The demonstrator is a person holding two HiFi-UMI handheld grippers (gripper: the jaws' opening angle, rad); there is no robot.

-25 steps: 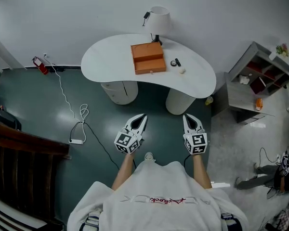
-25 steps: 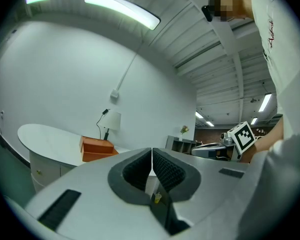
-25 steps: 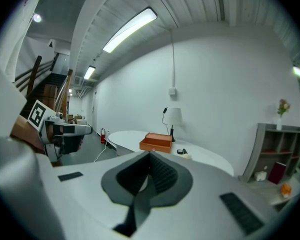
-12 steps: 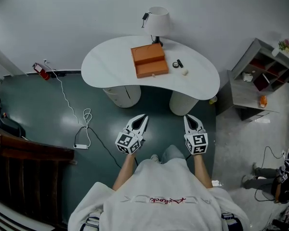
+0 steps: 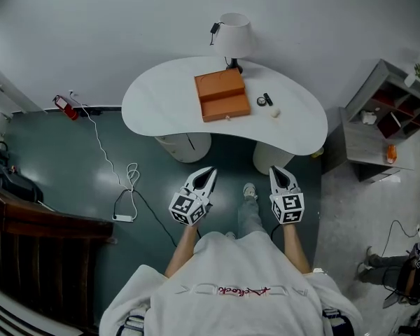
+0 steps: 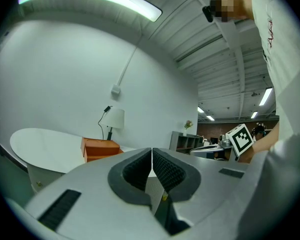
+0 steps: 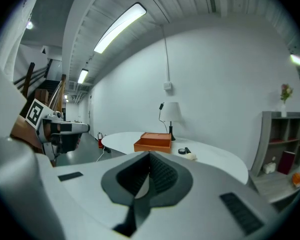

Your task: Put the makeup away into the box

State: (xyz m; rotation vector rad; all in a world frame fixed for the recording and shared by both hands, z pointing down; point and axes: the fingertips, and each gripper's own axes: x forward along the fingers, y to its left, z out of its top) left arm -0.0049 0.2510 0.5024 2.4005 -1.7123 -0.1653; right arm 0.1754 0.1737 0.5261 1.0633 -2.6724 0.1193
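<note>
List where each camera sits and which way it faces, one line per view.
Head view: on the person's head, facing steeply down at the white table and orange box; shows torso, forearms, left gripper, right gripper.
Left gripper view: on that gripper, along shut jaws toward the table; torso at right.
Right gripper view: on that gripper, along shut jaws toward the table; torso at left.
Shared: all views show the box and lamp.

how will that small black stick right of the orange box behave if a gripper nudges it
The black stick looks small and slim, so it is probably light. It lies flat on the smooth white table, so it may slide or, if round, roll. It is too small here to judge stiffness.
</note>
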